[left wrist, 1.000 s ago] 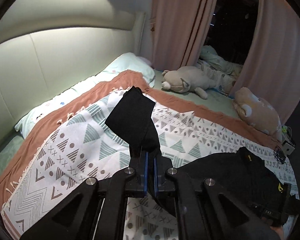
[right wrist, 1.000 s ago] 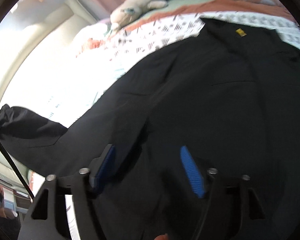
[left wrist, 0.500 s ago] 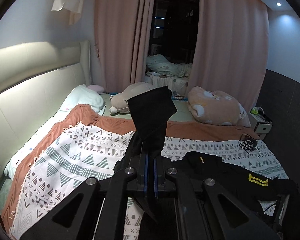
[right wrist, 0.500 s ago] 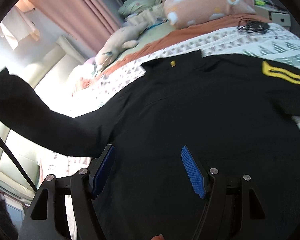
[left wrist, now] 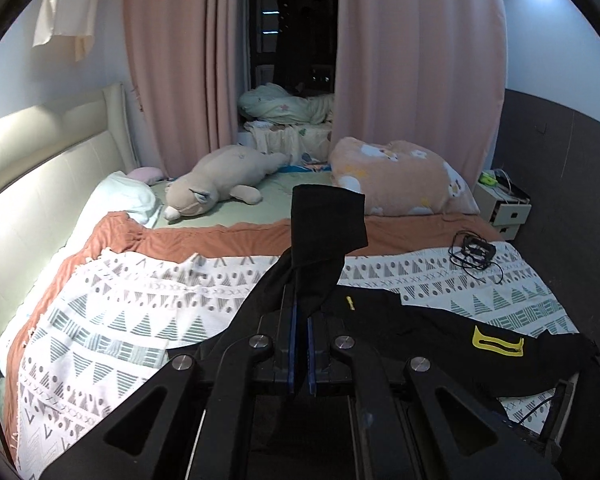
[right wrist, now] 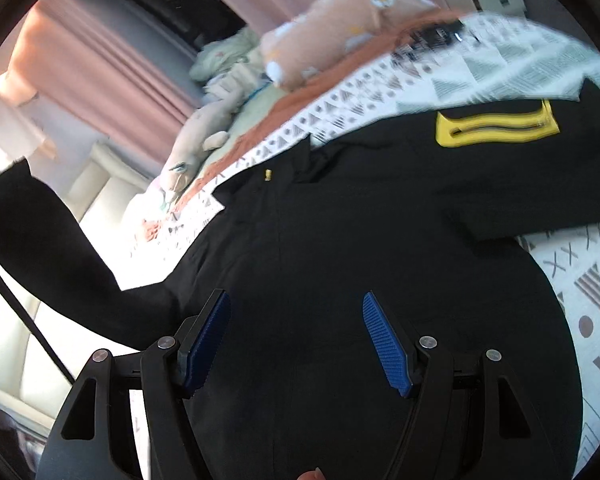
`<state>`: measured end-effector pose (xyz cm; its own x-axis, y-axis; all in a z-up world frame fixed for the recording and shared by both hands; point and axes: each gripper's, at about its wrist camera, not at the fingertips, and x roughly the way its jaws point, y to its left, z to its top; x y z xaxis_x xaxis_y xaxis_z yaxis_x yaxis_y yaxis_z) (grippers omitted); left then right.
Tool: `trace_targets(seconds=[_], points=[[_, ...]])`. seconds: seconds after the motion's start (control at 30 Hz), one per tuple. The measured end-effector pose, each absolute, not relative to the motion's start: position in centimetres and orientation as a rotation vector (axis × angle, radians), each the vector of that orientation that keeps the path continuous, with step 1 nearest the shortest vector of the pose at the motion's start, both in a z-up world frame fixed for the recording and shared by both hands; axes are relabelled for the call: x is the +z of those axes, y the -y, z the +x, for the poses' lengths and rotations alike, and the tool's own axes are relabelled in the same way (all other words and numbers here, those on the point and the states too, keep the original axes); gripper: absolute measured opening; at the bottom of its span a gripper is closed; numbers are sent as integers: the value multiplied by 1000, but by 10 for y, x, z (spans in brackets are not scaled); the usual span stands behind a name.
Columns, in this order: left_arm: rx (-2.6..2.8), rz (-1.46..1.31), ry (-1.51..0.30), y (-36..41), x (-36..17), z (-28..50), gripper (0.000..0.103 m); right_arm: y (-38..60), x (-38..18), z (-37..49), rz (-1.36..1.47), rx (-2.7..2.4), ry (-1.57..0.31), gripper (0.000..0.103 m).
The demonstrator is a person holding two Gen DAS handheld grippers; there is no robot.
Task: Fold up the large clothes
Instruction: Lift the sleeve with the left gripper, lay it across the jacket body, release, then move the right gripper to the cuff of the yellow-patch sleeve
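A large black jacket (right wrist: 360, 220) with a yellow zip patch (right wrist: 496, 126) lies spread on the patterned bedspread (left wrist: 112, 320). My left gripper (left wrist: 300, 320) is shut on the black sleeve (left wrist: 324, 236), whose cuff stands up above the blue pads. In the right wrist view the same lifted sleeve (right wrist: 40, 240) rises at the far left. My right gripper (right wrist: 296, 308) hangs open just over the jacket's body, its blue pads (right wrist: 384, 344) well apart with nothing pinched between them. The jacket's far sleeve with the yellow patch (left wrist: 498, 342) stretches to the right.
A plush dog (left wrist: 220, 188) and an orange cushion (left wrist: 396, 176) lie at the bed's far end before pink curtains (left wrist: 180, 60). A black cable bundle (left wrist: 474, 254) sits on the bedspread at the right. A padded headboard (left wrist: 40, 168) runs along the left; a small cabinet (left wrist: 504, 204) stands far right.
My left gripper has swung to the right and risen, carrying the sleeve over toward the jacket's body. My right gripper has slid rightward over the jacket, bringing the yellow patch into view.
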<state>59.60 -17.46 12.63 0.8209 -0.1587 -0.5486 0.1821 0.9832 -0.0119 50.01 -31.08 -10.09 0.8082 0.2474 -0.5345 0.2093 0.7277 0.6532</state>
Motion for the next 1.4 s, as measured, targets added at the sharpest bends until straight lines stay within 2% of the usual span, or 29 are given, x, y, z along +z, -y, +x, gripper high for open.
trace_targets(seconds=[0.2, 0.5, 0.93, 1.0, 1.1, 1.13, 1.17, 1.4], points=[[-245, 66, -623, 240, 104, 618, 6, 346, -109, 514, 847, 32, -633, 67], [-382, 103, -701, 334, 52, 636, 6, 400, -128, 490, 971, -58, -603, 67], [-534, 41, -940, 401, -87, 629, 9, 418, -137, 465, 1074, -141, -592, 67], [-546, -1, -964, 401, -104, 626, 16, 418, -138, 465, 1077, -140, -594, 67], [-577, -72, -1030, 401, -130, 624, 39, 418, -140, 465, 1076, -143, -601, 67], [-589, -90, -1048, 401, -137, 623, 75, 418, -139, 464, 1072, -145, -603, 67], [-592, -102, -1061, 401, -142, 622, 102, 417, -138, 464, 1068, -146, -604, 67], [-566, -151, -1063, 373, -147, 613, 103, 417, -133, 460, 1040, -160, -610, 67]])
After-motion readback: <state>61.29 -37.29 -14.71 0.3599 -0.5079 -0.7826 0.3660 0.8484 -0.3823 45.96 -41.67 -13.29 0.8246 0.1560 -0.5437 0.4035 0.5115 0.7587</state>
